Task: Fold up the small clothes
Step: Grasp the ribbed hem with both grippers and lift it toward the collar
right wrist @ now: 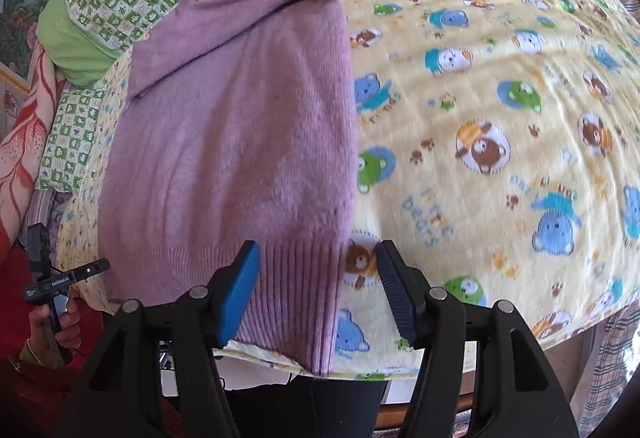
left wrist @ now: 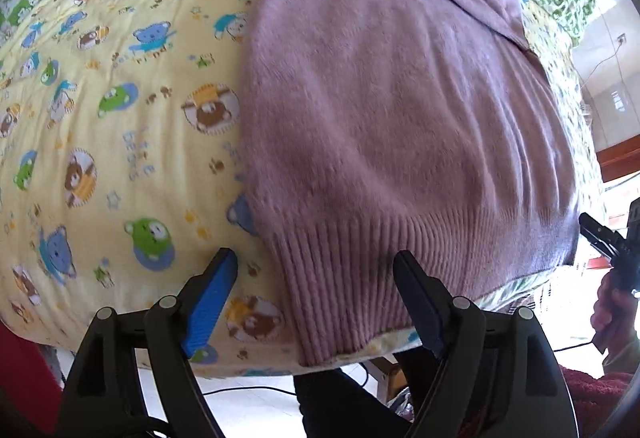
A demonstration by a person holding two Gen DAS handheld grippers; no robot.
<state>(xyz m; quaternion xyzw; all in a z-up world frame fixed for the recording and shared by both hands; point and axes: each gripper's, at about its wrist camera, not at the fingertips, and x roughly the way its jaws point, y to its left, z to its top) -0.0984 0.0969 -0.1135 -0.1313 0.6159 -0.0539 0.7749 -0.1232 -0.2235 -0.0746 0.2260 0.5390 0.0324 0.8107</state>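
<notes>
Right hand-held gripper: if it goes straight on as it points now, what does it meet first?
Probably the ribbed hem corner of the purple sweater, which lies between the open jaws of the right hand-held gripper, with the bear-print blanket beside and under it. Depth is unclear.

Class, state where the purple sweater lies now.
The purple sweater lies flat on the yellow bear-print blanket, its ribbed hem at the near edge, between both claws.

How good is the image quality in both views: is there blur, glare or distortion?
Left wrist view: strong fisheye bending, dark corners; the sweater is slightly soft, and the window area at right is overexposed. Right wrist view: same bending; the bear-print blanket is a little smeared, with even daylight.
</notes>
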